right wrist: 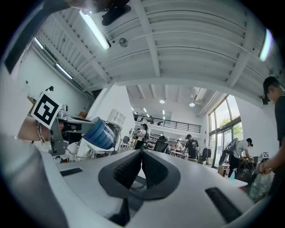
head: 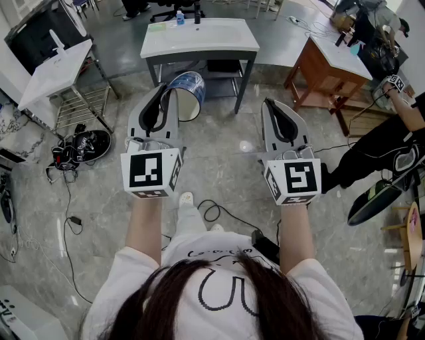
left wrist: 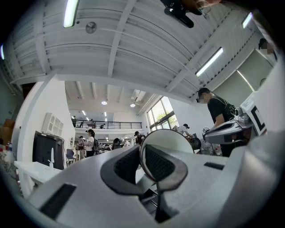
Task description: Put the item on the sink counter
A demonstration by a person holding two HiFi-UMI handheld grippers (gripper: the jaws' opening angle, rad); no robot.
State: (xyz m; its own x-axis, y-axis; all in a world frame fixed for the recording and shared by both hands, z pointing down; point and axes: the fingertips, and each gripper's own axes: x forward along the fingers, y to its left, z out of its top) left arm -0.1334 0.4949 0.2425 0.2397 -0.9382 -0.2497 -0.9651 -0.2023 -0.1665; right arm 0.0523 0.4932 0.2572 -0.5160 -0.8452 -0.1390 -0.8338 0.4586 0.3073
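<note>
The person is standing on the grey stone floor [head: 219, 166] and facing a white sink worktop on a dark metal frame [head: 199, 38], holding one claw out in each hand. The left claw [head: 161, 89] is gripping a blue-striped round bowl [head: 189, 93] by its rim. In the left gripper view the thin wall of the bowl [left wrist: 167, 142] is sitting pinched between the two dark pads of that claw [left wrist: 140, 156], one pad inside and one outside. The bowl is hanging on its side in the air with its white inside turned toward the camera, well short of the sink worktop and not touching it.

The right claw [head: 269, 103] is holding nothing. Its pads are pressing together at the tips in the right gripper view [right wrist: 141, 156], and that view is also catching the bowl's blue bands [right wrist: 100, 133] off to its left (beside the other claw's square-marker cube).

On the far edge of the sink worktop a small blue-capped bottle [head: 180, 17] is standing next to a dark bottle [head: 197, 13]. A brown wooden table [head: 319, 66] is standing to the right, and another person's black-sleeved arm [head: 398, 126] is reaching in at the right edge. Black cables [head: 212, 211] are lying on the floor by the person's feet.
</note>
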